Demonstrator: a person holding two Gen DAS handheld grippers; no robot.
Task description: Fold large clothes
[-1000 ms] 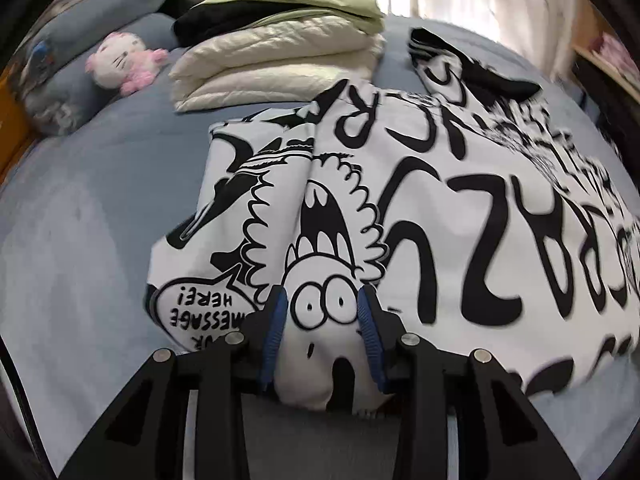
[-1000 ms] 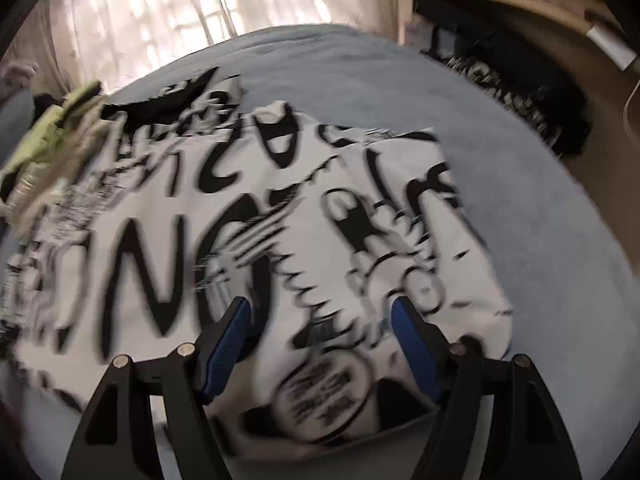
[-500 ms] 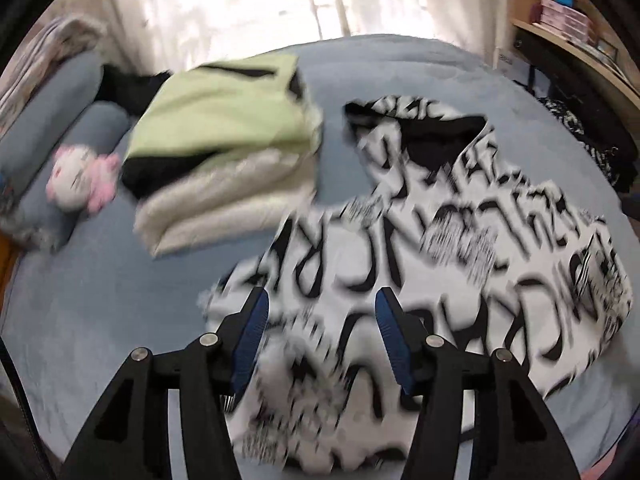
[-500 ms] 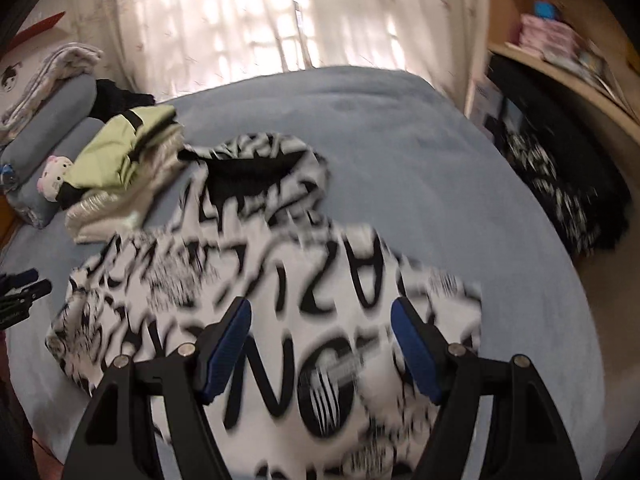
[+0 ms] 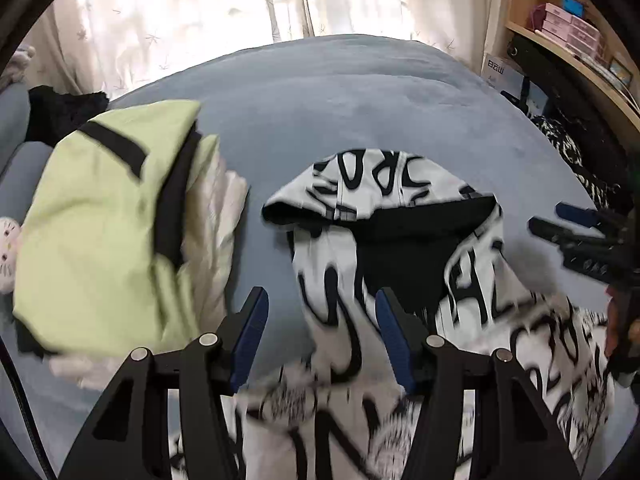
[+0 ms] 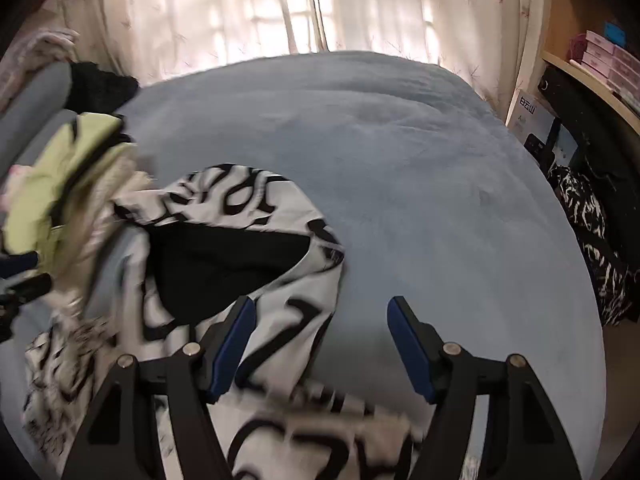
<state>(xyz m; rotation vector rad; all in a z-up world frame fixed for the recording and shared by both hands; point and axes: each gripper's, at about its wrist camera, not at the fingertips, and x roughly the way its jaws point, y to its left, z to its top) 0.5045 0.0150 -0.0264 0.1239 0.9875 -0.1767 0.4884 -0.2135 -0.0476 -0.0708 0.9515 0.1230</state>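
Observation:
A white hooded garment with black lettering lies on the blue bed, hood with black lining toward the window; it also shows in the right wrist view. My left gripper is open and empty above the garment's left part, below the hood. My right gripper is open and empty over the garment's right edge; it also shows at the right of the left wrist view.
A stack of folded clothes topped by a light-green one lies left of the garment. A pink plush toy and pillows are at far left. Curtains hang behind. Shelves and dark clothing stand at right.
My left gripper let go of the garment's lower edge and opened. Both grippers lifted and moved forward toward the hood end.

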